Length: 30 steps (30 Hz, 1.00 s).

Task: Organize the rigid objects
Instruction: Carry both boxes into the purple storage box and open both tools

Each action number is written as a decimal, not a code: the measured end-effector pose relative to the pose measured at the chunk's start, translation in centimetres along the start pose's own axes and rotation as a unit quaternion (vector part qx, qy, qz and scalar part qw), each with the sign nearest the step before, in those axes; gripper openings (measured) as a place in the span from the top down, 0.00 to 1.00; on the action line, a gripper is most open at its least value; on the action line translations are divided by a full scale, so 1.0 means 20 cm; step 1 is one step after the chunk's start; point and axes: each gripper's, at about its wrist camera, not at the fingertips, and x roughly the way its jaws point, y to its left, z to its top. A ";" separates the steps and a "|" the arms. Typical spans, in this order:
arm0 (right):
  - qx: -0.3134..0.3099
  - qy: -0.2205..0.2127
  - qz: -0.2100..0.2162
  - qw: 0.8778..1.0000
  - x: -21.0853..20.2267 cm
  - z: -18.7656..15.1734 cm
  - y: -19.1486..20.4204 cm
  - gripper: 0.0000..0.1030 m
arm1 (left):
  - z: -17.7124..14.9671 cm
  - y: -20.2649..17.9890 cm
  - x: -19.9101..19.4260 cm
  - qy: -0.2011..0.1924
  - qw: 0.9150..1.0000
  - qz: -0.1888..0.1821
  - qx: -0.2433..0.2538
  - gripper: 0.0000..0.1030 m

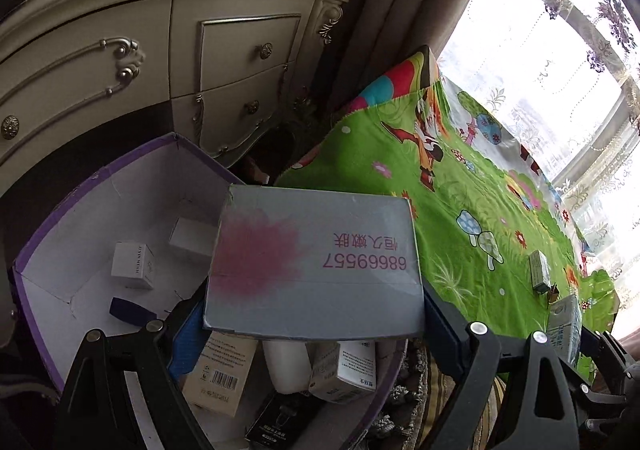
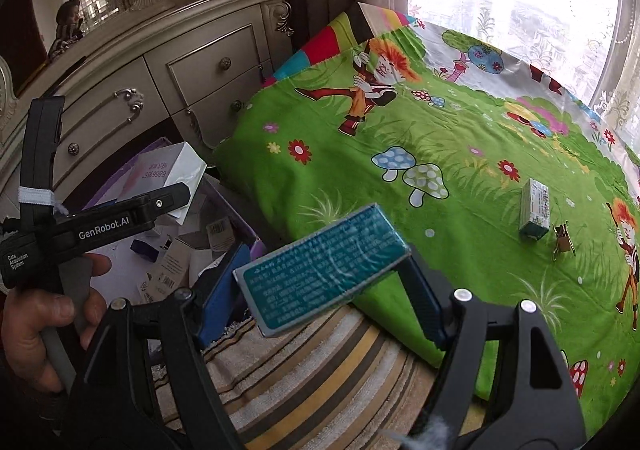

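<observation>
**Two grippers, two boxes, one bin**

Left gripper clamps one grey carton above the purple bin; right gripper clamps one teal box. Risk — the wide carton jams on cartons below. At 2 o'clock on the green blanket: one small green box, one clip.

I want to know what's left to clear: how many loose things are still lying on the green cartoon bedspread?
2: a small green-and-white box standing near the spread's right side, and a small metal clip just right of it. More may be hidden behind the grippers.
</observation>
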 end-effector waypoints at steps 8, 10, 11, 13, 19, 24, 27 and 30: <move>-0.090 0.012 0.058 0.994 0.07 -0.03 0.44 0.23 | 0.02 0.28 -0.02 -0.010 0.998 0.027 -0.055 0.09; -0.113 0.013 0.077 0.991 0.08 -0.04 0.53 0.23 | 0.02 0.34 -0.01 -0.009 0.997 0.036 -0.069 0.03; -0.124 0.014 0.085 0.989 0.09 -0.05 0.57 0.23 | 0.02 0.36 -0.01 -0.012 0.996 0.043 -0.076 0.00; -0.149 0.030 0.101 0.983 0.12 -0.08 0.64 0.18 | 0.01 0.41 -0.02 -0.024 0.994 0.059 -0.091 0.00; -0.159 0.044 0.097 0.982 0.17 -0.11 0.67 0.13 | 0.02 0.46 -0.02 -0.033 0.992 0.082 -0.091 0.00; -0.105 0.046 0.096 0.989 0.18 -0.07 0.54 0.11 | 0.01 0.39 -0.02 -0.045 0.994 0.078 -0.069 0.00; -0.071 0.048 0.092 0.992 0.19 -0.04 0.45 0.11 | 0.01 0.33 -0.02 -0.054 0.994 0.081 -0.045 0.00; -0.049 0.051 0.080 0.994 0.20 -0.03 0.37 0.11 | 0.01 0.25 -0.03 -0.067 0.994 0.082 -0.009 0.00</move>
